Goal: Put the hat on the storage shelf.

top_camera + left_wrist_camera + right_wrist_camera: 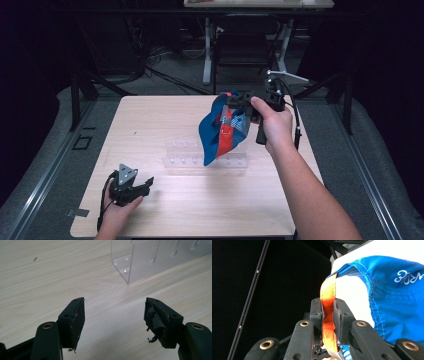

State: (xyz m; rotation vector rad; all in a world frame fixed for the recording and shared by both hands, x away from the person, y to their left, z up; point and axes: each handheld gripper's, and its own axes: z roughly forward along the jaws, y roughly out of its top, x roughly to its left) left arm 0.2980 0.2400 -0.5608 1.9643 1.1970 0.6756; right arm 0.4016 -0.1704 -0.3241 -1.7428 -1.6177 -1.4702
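Jaws of right gripper (328,322) clamped on orange strap (328,315), blue bag (222,127) hanging above clear acrylic rack (205,161). Left gripper (113,322) wide, unloaded, resting low on table (165,120). Advised: lower slowly, keep strap pinched, steady bag with left.

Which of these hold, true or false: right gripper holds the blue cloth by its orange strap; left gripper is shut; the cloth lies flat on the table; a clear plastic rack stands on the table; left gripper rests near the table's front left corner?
1. The right gripper clamps the orange strap of the blue cloth. True.
2. The left gripper is shut. False: its jaws stand wide apart with nothing between them.
3. The cloth lies flat on the table. False: it hangs in the air from the right gripper.
4. A clear plastic rack stands on the table. True.
5. The left gripper rests near the table's front left corner. True.
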